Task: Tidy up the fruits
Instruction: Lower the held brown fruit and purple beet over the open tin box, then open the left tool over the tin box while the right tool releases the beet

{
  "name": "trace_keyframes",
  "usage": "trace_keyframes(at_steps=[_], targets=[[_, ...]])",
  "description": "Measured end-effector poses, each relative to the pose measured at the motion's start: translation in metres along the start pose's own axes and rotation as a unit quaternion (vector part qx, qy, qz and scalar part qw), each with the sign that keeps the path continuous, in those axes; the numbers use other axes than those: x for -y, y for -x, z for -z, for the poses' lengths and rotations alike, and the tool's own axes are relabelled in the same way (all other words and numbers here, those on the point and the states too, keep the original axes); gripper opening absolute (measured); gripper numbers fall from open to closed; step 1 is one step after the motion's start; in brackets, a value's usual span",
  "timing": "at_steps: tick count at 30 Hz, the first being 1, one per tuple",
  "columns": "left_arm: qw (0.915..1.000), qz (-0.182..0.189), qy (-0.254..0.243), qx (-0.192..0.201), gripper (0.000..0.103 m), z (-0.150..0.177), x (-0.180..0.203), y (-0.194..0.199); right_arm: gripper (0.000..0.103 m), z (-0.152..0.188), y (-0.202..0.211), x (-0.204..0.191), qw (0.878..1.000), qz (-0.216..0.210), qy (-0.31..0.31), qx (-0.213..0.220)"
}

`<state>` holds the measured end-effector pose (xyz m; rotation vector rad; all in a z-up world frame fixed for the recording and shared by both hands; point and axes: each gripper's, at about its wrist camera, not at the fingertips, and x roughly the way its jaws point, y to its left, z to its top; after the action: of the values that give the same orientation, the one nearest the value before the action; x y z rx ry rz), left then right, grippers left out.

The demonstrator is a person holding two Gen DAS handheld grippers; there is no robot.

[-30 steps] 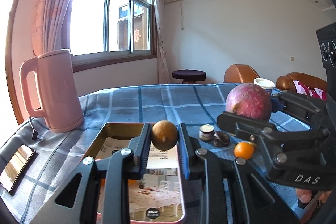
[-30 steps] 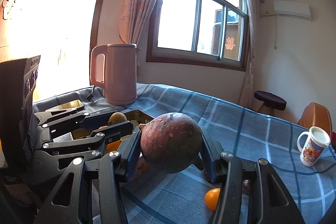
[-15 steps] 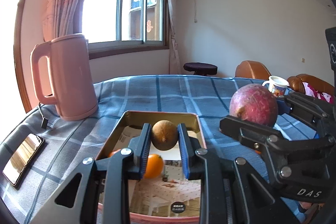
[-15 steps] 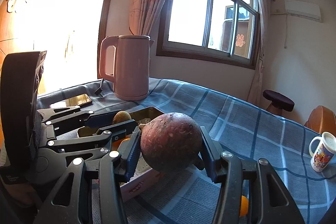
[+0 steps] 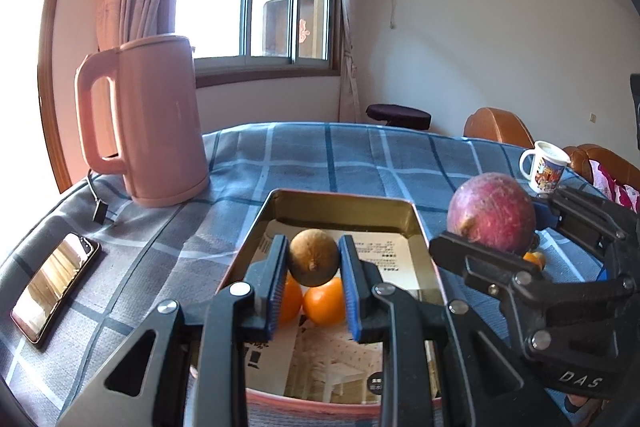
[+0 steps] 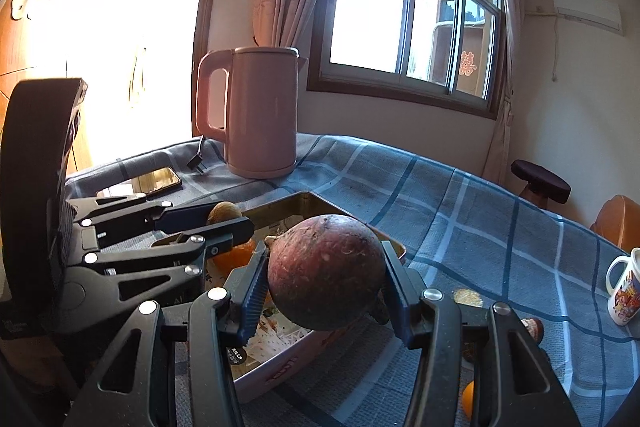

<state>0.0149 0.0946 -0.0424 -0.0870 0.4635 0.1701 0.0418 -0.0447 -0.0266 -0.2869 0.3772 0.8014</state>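
My left gripper is shut on a small brown fruit, held over a rectangular metal tin lined with printed paper. Two oranges lie inside the tin beneath it. To the right, my right gripper is shut on a big round reddish-purple fruit, which hangs over the tin's right rim. The same red fruit shows in the left wrist view, and the left gripper's brown fruit shows in the right wrist view. Another orange lies on the cloth behind the right gripper.
A pink electric kettle stands at the back left on the blue checked tablecloth, its plug beside it. A phone lies at the left edge. A printed mug stands far right. Small dark items and an orange lie right of the tin.
Both grippers have moved left and a little down, carrying their fruits from beside the tin to over it. The two oranges in the tin have come into view. Neither grip changed.
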Motion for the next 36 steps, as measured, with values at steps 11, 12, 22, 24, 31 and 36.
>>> trace_keyframes(at_steps=[11, 12, 22, 24, 31, 36], targets=[[0.9992, 0.000, 0.008, -0.038, 0.027, 0.002, -0.013, -0.011, 0.054, 0.005, -0.023, 0.000, 0.999, -0.019, -0.014, -0.036], [0.9990, 0.002, 0.008, -0.045, 0.027, 0.002, -0.014, -0.013, 0.054, 0.006, -0.024, -0.002, 0.999, -0.019, -0.013, -0.038], [0.9968, 0.023, 0.018, -0.074, 0.027, 0.005, -0.022, -0.021, 0.054, 0.011, -0.041, -0.016, 0.997, -0.027, 0.007, -0.074], [0.9965, 0.022, 0.017, -0.079, 0.027, 0.005, -0.022, -0.023, 0.054, 0.012, -0.044, -0.017, 0.996, -0.030, 0.011, -0.083], [0.9954, 0.015, 0.006, -0.095, 0.027, 0.006, -0.020, -0.027, 0.054, 0.013, -0.051, -0.024, 0.994, -0.021, 0.036, -0.104], [0.9958, 0.016, 0.016, -0.089, 0.045, 0.006, -0.024, -0.024, 0.056, 0.012, -0.057, -0.034, 0.991, -0.012, 0.065, -0.116]])
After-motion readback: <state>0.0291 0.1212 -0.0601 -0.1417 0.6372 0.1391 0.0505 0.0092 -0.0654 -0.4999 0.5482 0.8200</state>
